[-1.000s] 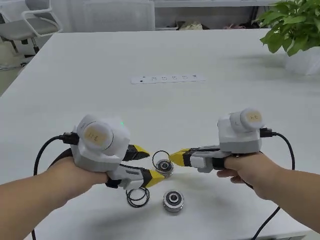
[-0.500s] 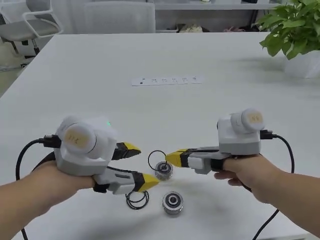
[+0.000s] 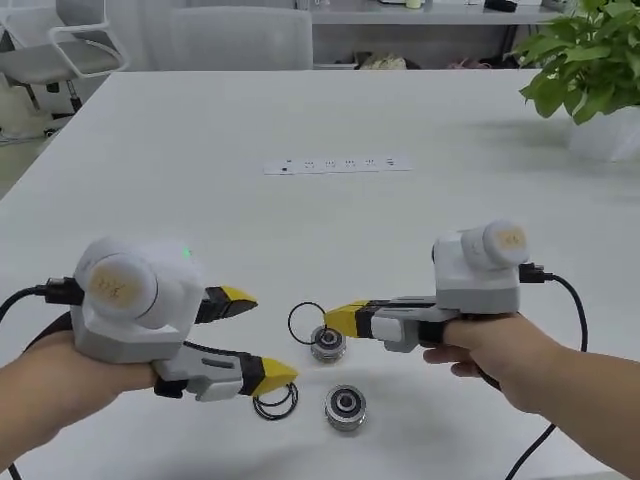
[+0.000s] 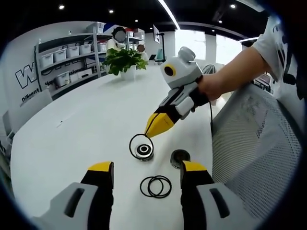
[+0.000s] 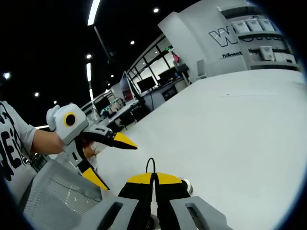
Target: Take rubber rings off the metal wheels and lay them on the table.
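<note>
Left gripper (image 3: 264, 335): white-grey body, black jaws, yellow tips. Right gripper (image 3: 333, 318): same colours. Rubber ring (image 3: 291, 322) and loose rings (image 3: 256, 402): black. Metal wheels (image 3: 345, 405): silver, dark hubs. Table (image 3: 300, 220): plain white. Plant (image 3: 585, 50): green leaves.

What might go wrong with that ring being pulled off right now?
The right tool pinches the thin rubber ring only at its tips, so it may slip free. The left tool is open and apart from the wheel, so a snagged ring might drag it toward the second wheel.
</note>
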Action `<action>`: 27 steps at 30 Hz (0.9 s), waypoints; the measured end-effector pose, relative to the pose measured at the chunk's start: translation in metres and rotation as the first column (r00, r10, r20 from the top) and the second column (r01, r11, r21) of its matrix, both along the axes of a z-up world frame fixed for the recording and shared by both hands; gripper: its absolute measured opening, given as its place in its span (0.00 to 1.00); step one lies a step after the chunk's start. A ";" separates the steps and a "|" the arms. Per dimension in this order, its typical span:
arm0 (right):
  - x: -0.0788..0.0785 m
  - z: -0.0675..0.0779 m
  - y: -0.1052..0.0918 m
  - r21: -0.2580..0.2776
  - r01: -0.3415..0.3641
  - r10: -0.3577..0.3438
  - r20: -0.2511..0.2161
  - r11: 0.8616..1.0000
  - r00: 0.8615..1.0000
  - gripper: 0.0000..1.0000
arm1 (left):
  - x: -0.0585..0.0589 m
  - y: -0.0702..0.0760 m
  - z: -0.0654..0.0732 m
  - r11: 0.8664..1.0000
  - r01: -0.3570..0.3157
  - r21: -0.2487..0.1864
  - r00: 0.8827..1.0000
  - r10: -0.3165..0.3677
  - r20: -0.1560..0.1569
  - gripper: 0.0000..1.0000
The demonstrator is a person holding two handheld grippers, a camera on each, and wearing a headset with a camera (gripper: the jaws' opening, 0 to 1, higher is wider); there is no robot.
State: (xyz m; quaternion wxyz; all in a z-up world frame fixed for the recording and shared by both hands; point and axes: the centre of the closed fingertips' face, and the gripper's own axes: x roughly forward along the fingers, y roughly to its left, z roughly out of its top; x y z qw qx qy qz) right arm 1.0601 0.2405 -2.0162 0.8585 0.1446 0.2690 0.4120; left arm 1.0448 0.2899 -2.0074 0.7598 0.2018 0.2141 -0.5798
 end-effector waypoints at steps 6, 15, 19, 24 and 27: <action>-0.003 -0.002 0.007 -0.002 -0.018 0.018 -0.009 1.000 1.000 0.00 | 0.000 0.012 0.001 1.000 -0.027 -0.001 1.000 0.027 0.004 0.57; -0.006 -0.003 0.014 0.002 -0.035 0.035 -0.023 0.999 0.999 0.00 | -0.002 0.026 0.002 0.999 -0.048 0.004 0.999 0.048 0.017 0.61; -0.008 -0.006 0.018 -0.002 -0.044 0.044 -0.033 0.999 0.998 0.00 | -0.003 0.028 0.003 0.998 -0.057 -0.002 0.998 0.057 0.014 0.63; -0.009 -0.010 0.024 -0.006 -0.057 0.057 -0.043 0.998 0.997 0.00 | -0.004 0.031 0.002 0.998 -0.064 -0.004 0.998 0.064 0.013 0.64; -0.011 -0.012 0.028 -0.009 -0.066 0.066 -0.048 0.998 0.997 0.00 | -0.005 0.034 0.001 0.998 -0.065 0.003 0.998 0.065 0.011 0.65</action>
